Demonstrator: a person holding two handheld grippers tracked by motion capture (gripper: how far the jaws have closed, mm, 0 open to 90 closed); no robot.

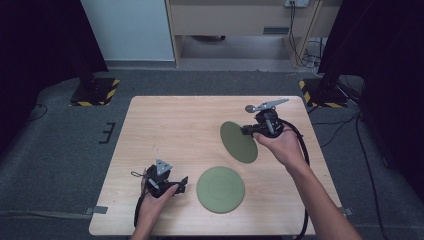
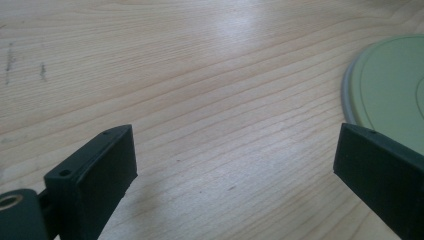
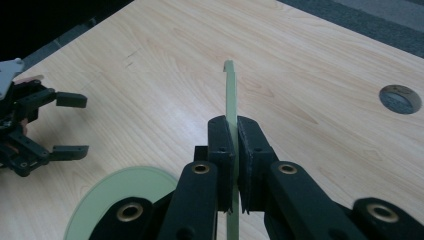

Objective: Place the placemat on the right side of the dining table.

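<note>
Two green plates are in play. One plate lies flat near the table's front edge. My right gripper is shut on the rim of the second plate, which it holds tilted up above the table's right half; in the right gripper view this plate stands edge-on between the jaws. My left gripper rests low at the front left, open, nothing between its jaws, just left of the flat plate. It also appears far left in the right gripper view as the left gripper.
The wooden table has a round cable hole near its far right corner. Grey carpet surrounds it, with stand bases marked in yellow and black at the back left and right.
</note>
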